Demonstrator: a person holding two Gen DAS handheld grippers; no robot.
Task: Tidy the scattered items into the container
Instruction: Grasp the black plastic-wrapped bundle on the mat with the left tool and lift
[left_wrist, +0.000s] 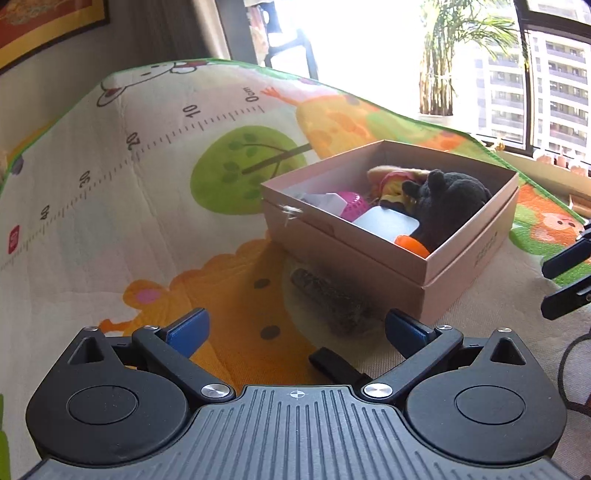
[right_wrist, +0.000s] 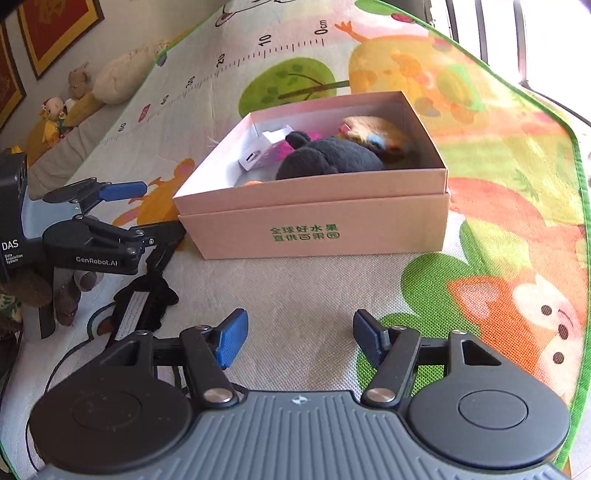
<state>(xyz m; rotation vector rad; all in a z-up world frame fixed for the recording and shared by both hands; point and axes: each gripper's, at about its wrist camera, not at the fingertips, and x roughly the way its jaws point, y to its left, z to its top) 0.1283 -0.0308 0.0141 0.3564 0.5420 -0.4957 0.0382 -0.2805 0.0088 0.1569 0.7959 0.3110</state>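
Note:
A pink cardboard box (left_wrist: 373, 254) (right_wrist: 314, 221) stands on the play mat. Inside it lie a black plush toy (left_wrist: 450, 203) (right_wrist: 332, 158), a yellow plush (left_wrist: 395, 177) (right_wrist: 373, 131), a pink item (left_wrist: 352, 206), a white piece (left_wrist: 388, 221) and an orange item (left_wrist: 412, 245). My left gripper (left_wrist: 297, 330) (right_wrist: 155, 210) is open and holds nothing, close to the box's left front corner. My right gripper (right_wrist: 301, 341) is open over bare mat in front of the box, nothing between its pads. A black item with a white label (right_wrist: 144, 306) lies on the mat under the left gripper.
The colourful play mat (right_wrist: 498, 206) with a printed ruler covers the surface. Plush toys (right_wrist: 59, 110) sit along its far left edge by the wall. A cable (right_wrist: 55, 365) trails at the near left. A window and a potted plant (left_wrist: 439, 74) are beyond the mat.

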